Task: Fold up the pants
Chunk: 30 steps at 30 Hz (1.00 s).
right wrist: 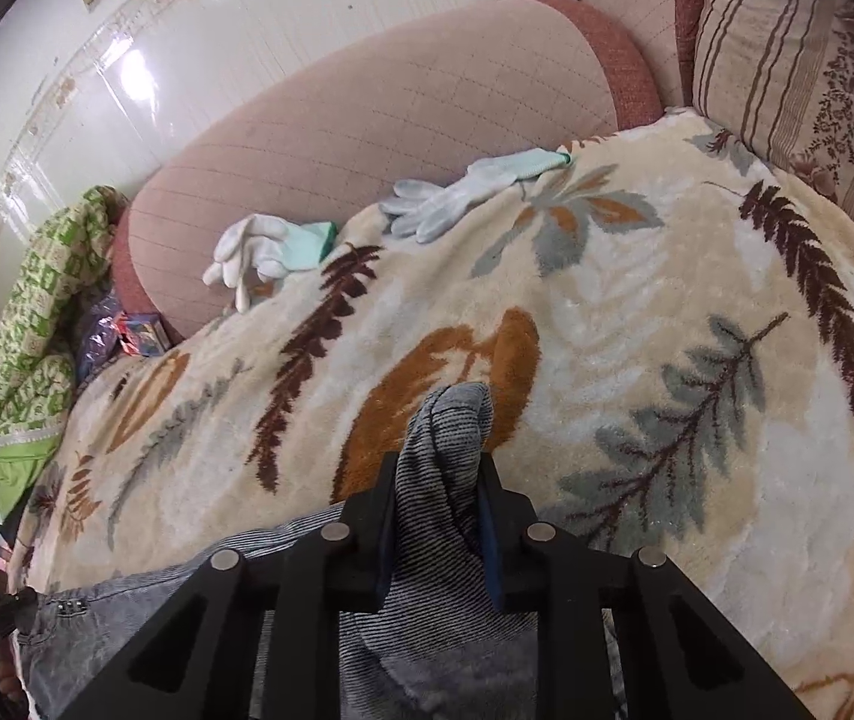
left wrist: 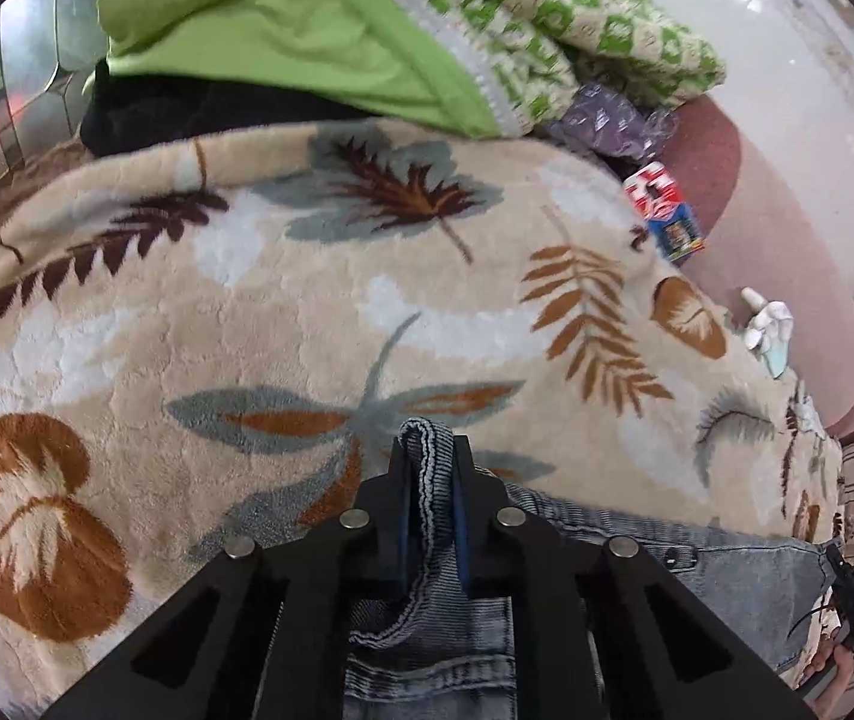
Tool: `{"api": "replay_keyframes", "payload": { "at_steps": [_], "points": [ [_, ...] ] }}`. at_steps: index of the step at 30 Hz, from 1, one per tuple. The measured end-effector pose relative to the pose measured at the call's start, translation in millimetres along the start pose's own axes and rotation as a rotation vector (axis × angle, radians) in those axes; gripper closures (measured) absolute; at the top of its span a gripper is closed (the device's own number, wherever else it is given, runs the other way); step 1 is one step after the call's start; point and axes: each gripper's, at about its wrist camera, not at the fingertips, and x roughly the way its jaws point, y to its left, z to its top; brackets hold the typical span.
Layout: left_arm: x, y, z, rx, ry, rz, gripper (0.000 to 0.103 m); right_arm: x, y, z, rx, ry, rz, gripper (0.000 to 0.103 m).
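Gripping the pants (left wrist: 427, 480), both tongs (left wrist: 430, 450) (right wrist: 439, 468) are clamped on fabric bunched upward.

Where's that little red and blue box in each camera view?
Left wrist view: the red and blue box sits upper right, at the leaf blanket's far edge.
Right wrist view: the box sits at far left, mid-height.
Shared landmark: the green patterned quilt beside it.

faded blue denim pants (left wrist: 427, 618): coarse woven cloth, stitched hem. leaf-patterned beige blanket (left wrist: 307, 312): plush fleece, matt. black left claw (left wrist: 430, 468): matt plastic, metal pins.
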Motion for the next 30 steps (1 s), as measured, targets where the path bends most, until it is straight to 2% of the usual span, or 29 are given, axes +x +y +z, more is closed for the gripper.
{"api": "replay_keyframes", "payload": {
  "at_steps": [9, 16, 21, 27, 30],
  "points": [
    [-76.6, -7.3, -15.7, 0.021, -0.128, -0.148, 0.092, -65.7, -3.8, -10.9, 0.059, -0.085, 0.093, 0.081],
    [-140.1, 13.7, -42.2, 0.027, -0.216, -0.242, 0.092, -132.5, -27.7, -40.6, 0.135, -0.174, 0.151, 0.081],
    [-170.4, 33.7, -77.5, 0.05, -0.233, -0.266, 0.092, -174.2, -58.7, -66.7, 0.197, -0.198, 0.184, 0.082],
    [-195.7, 42.4, -131.0, 0.194, -0.201, -0.231, 0.092, -239.9, -90.4, -109.0, 0.196, -0.231, 0.159, 0.084],
    [-199.0, 43.5, -153.6, 0.253, -0.175, -0.205, 0.092, -256.1, -107.9, -123.4, 0.21, -0.159, 0.202, 0.084]
  ]
}}
